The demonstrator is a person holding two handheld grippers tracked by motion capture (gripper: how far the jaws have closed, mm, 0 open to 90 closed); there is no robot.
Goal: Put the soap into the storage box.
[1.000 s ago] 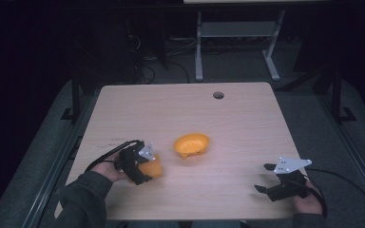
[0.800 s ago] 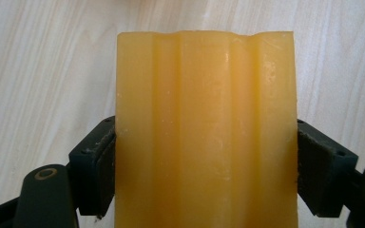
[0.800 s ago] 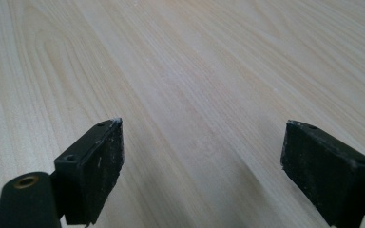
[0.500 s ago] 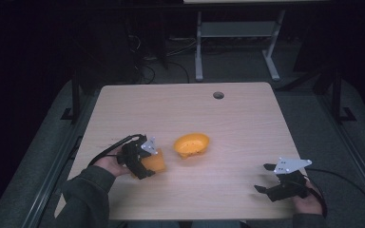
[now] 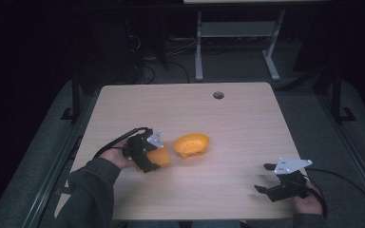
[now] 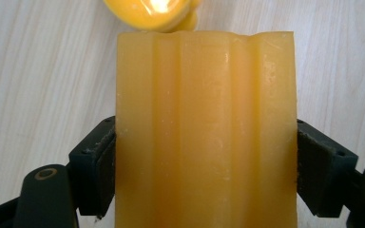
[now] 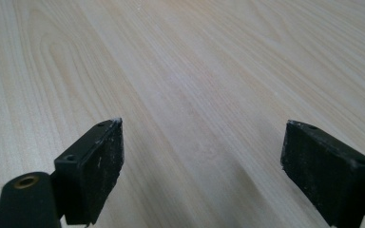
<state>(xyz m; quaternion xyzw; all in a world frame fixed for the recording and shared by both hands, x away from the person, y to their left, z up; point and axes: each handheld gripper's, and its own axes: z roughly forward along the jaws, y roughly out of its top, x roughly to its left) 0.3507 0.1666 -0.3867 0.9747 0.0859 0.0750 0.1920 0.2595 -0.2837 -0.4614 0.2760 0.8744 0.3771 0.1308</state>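
My left gripper (image 5: 153, 159) is shut on an orange ribbed block (image 5: 160, 156), held at the table's left front. In the left gripper view the orange block (image 6: 205, 128) stands clamped between both black jaws, and an orange bowl (image 6: 149, 12) lies just beyond its far end. From above, that orange bowl (image 5: 191, 144) sits on the wooden table (image 5: 218, 118) just right of the block, tipped to one side. Near the front right corner my right gripper (image 5: 264, 178) stands open, low over bare wood. Its jaws are wide apart around nothing (image 7: 202, 147).
A round cable hole (image 5: 218, 95) marks the far side of the tabletop. Cables trail from both grippers toward the table's front edge. Behind the table stands a white metal frame (image 5: 233, 42) on a dark floor.
My left gripper with the orange block has moved slightly right and forward, closer to the bowl. The right gripper has stayed put.
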